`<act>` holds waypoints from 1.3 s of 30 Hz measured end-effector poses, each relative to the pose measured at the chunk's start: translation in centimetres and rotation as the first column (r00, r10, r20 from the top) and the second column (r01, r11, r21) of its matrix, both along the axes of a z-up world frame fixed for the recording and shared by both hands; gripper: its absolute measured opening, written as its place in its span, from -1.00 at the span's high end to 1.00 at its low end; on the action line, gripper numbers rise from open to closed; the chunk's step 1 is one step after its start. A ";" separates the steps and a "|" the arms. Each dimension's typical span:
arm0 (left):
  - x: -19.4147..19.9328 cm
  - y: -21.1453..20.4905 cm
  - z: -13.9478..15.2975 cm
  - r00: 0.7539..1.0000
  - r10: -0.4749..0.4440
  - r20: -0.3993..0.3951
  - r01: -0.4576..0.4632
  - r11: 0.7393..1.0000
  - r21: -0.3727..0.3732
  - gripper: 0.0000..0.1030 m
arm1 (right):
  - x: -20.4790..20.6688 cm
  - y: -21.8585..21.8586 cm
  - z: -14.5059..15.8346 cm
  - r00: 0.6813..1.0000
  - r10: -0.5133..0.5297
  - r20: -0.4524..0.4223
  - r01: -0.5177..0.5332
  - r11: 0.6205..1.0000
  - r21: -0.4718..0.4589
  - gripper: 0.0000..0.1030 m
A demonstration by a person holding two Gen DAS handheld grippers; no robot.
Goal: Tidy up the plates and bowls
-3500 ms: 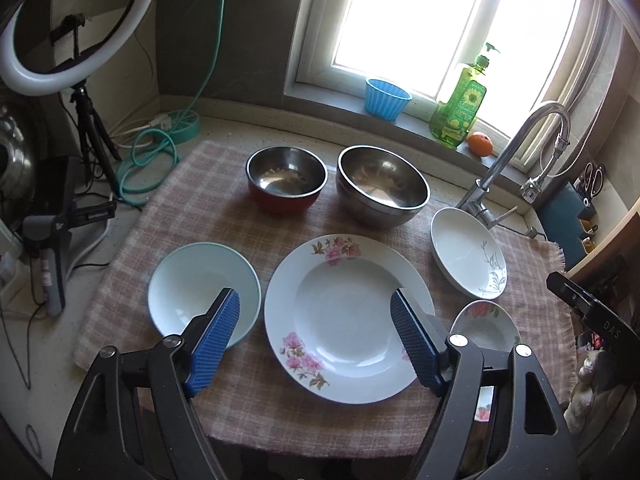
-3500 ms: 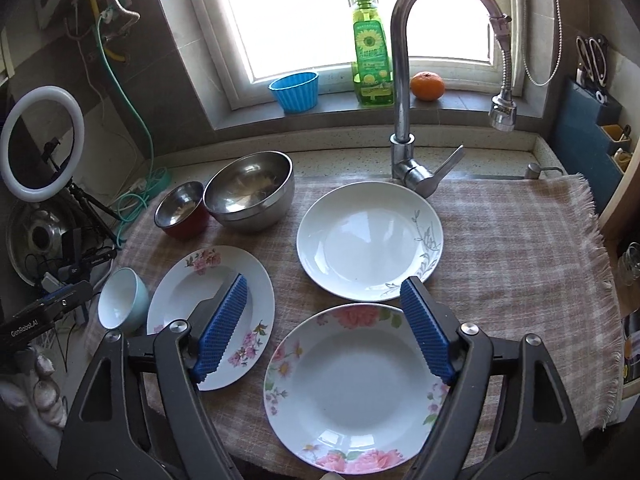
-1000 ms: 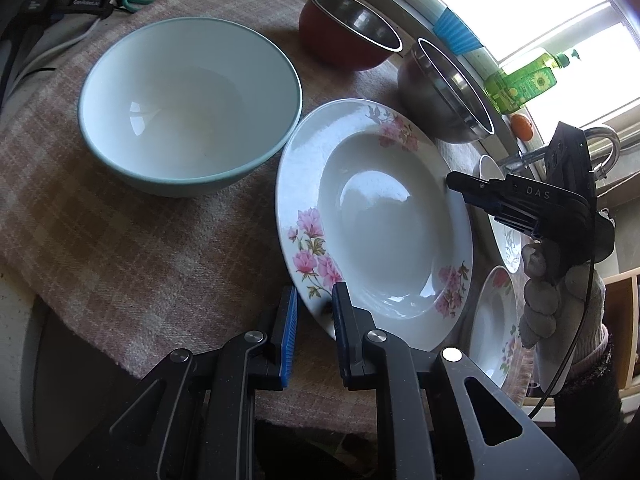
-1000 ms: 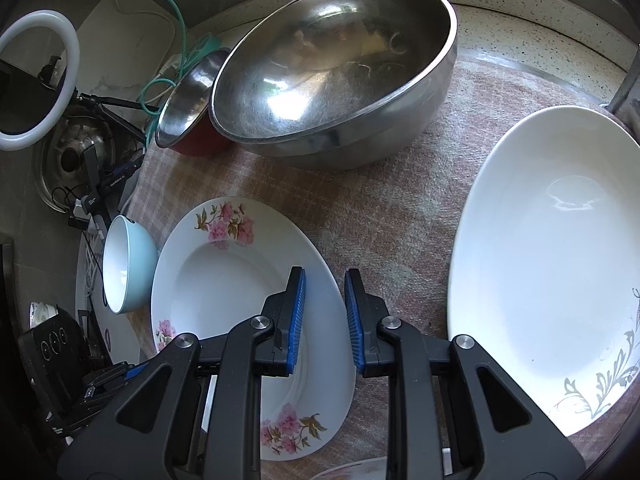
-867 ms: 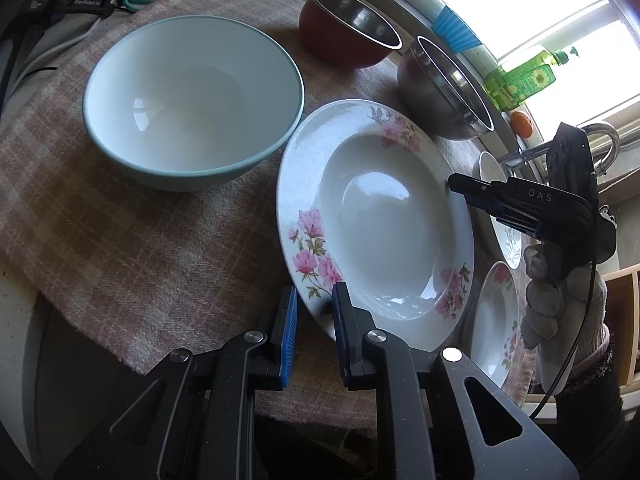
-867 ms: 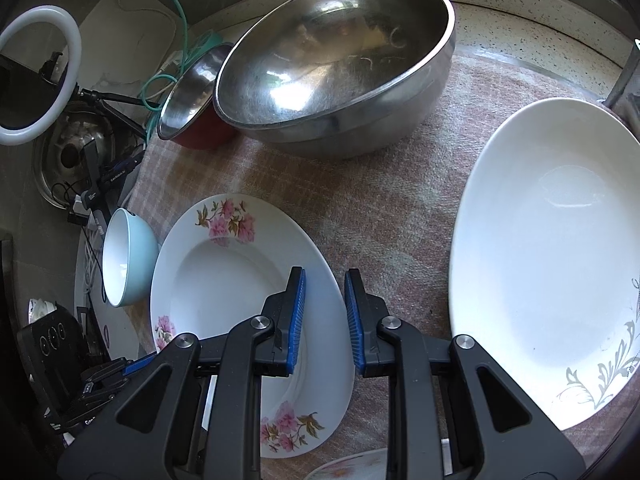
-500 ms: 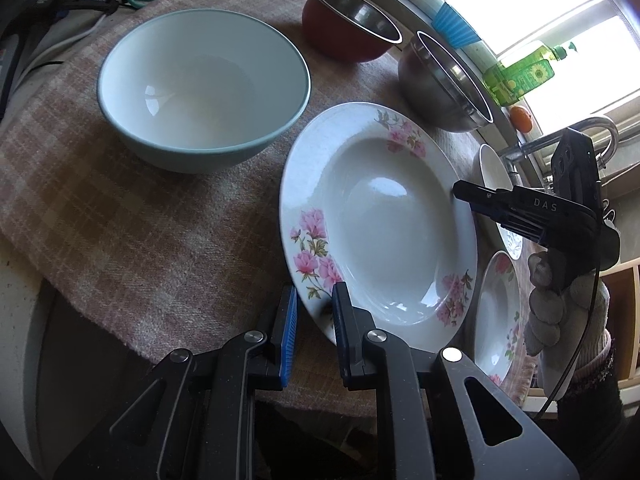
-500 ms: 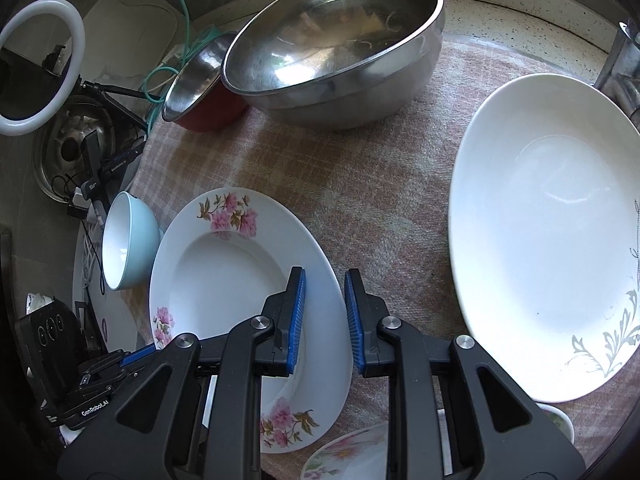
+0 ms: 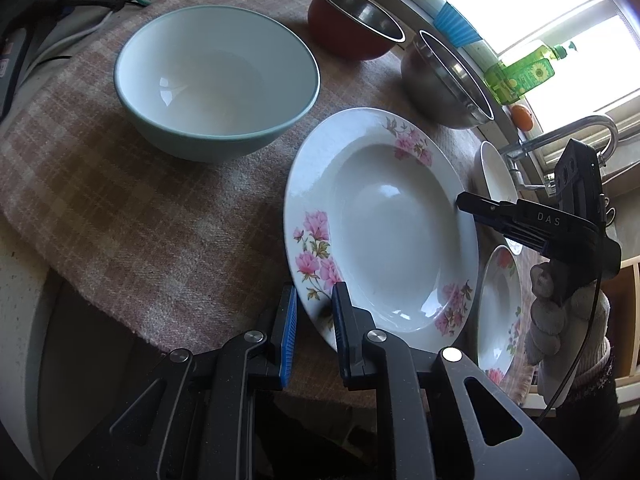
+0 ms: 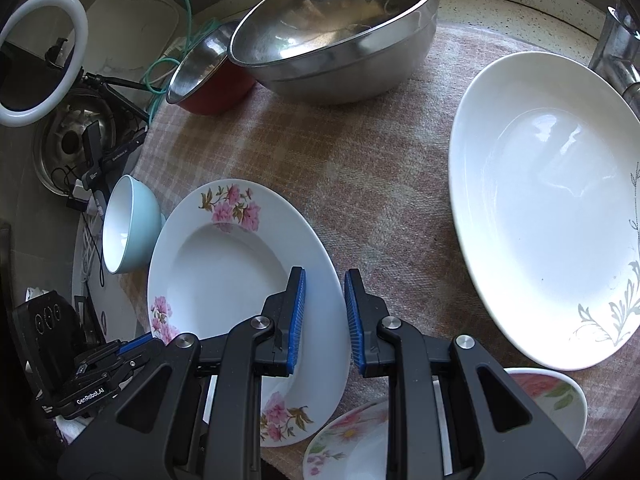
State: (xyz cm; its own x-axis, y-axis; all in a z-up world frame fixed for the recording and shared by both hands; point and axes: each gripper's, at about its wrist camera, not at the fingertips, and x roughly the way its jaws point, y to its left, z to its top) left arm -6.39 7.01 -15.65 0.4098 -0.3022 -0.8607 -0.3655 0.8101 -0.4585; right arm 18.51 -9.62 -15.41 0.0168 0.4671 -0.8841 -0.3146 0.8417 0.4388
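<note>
Blue ribbed pads of both the left gripper (image 9: 314, 314) and right gripper (image 10: 324, 304) clamp the glossy floral plate's (image 9: 380, 216) rim.

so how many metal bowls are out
2: a red-sided bowl at the cloth's far edge, and a bigger steel bowl touching it on the window side. Nothing seems to hide another.

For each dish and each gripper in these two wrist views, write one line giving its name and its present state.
Left gripper: shut on the near rim of the large floral plate.
Right gripper: shut on the plate's opposite rim.
Large floral plate: clamped at both rims.
Light blue bowl: upright, empty.
Red-sided steel bowl: upright.
Large steel bowl: upright, unstacked.
White plate with grey leaf pattern: flat on cloth, empty.
</note>
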 end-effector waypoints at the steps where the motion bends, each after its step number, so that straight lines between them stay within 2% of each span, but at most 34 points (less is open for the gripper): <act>1: 0.0 0.0 0.0 1.000 0.000 -0.001 0.000 1.000 0.001 0.70 | -0.2 0.0 0.0 1.000 0.001 0.000 -0.001 1.000 -0.002 0.59; 12: 0.0 -0.1 0.0 1.000 0.001 -0.008 -0.001 1.000 0.011 0.70 | -1.0 0.2 0.3 1.000 0.017 0.017 -0.016 1.000 -0.026 0.59; 19: 0.0 -0.4 0.4 1.000 -0.013 -0.015 0.014 0.998 0.056 0.70 | -1.6 0.5 1.3 0.995 0.047 0.089 -0.041 0.997 -0.071 0.57; 24: -0.7 -0.1 1.3 1.000 -0.018 0.002 0.018 0.996 0.090 0.70 | -2.2 -0.1 3.0 0.986 0.035 0.160 -0.024 0.997 -0.067 0.10; 30: -0.8 -0.9 3.5 0.996 -0.057 0.061 0.049 0.990 0.133 0.70 | -3.6 -1.5 5.2 0.974 0.013 0.226 0.002 0.998 -0.069 0.09; 34: 0.2 -2.3 4.5 0.989 -0.110 0.099 0.095 0.984 0.148 0.70 | -5.0 -3.6 6.6 0.964 -0.044 0.261 0.059 0.997 -0.050 0.09; 39: 1.9 -4.7 4.8 0.972 -0.200 0.123 0.186 0.975 0.122 0.68 | -7.0 -8.0 7.8 0.937 -0.200 0.287 0.209 0.978 0.001 -0.11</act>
